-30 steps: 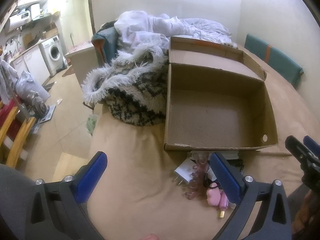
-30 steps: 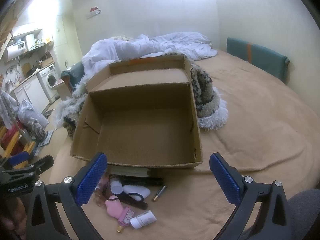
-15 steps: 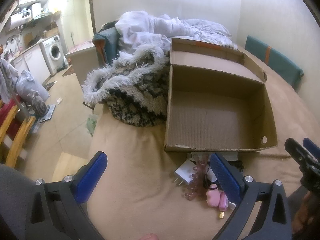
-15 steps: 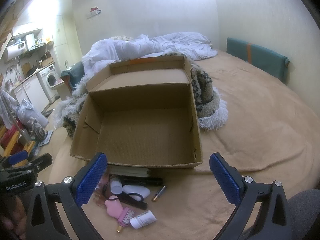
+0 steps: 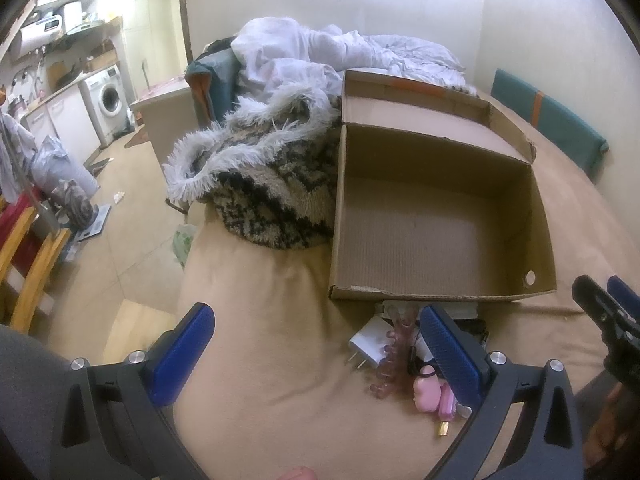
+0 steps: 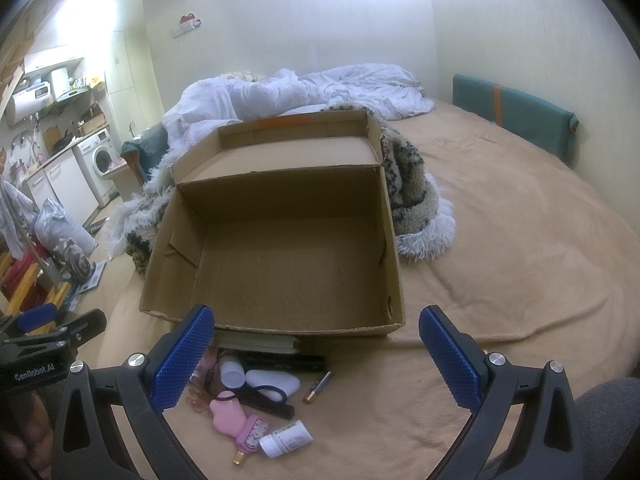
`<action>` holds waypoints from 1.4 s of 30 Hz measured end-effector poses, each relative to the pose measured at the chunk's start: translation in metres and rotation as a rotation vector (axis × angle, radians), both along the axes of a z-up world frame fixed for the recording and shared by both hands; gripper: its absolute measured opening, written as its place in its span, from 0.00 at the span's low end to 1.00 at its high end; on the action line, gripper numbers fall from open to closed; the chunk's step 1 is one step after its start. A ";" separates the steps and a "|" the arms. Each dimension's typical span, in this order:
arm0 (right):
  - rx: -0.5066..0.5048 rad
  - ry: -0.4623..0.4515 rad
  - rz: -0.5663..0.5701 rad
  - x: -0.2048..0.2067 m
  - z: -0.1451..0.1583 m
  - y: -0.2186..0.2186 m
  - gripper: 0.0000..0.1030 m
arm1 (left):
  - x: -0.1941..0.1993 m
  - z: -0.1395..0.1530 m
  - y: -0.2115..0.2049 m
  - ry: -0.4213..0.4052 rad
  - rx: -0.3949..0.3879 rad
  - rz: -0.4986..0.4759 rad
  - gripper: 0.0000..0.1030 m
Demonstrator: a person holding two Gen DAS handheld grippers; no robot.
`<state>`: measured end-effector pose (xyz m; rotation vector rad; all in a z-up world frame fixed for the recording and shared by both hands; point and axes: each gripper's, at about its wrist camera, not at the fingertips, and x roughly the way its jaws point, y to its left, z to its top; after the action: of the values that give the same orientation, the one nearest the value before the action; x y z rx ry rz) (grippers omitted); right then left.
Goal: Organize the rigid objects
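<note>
Wrist views show left tongs and right tongs spread wide, holding nothing.

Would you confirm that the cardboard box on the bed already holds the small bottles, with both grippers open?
Not quite: the cardboard box is empty. The small bottles lie on the bed in front of it, as the right wrist view shows. Both the left gripper and right gripper are open.
</note>
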<state>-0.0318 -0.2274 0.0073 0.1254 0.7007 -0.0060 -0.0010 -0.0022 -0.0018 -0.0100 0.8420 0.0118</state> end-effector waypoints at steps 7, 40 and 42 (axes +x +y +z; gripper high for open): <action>0.003 -0.001 -0.001 0.000 0.000 0.000 1.00 | 0.000 0.000 0.001 0.001 0.000 -0.001 1.00; 0.160 0.162 -0.040 0.015 -0.026 -0.023 1.00 | 0.041 -0.058 0.048 0.337 -0.158 0.126 0.83; 0.180 0.172 -0.042 0.016 -0.028 -0.025 1.00 | 0.050 -0.071 0.040 0.395 -0.150 0.109 0.81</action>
<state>-0.0156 -0.2528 -0.0209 0.3154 0.8703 0.0067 0.0489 0.0378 -0.0727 -0.1996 1.2352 0.0541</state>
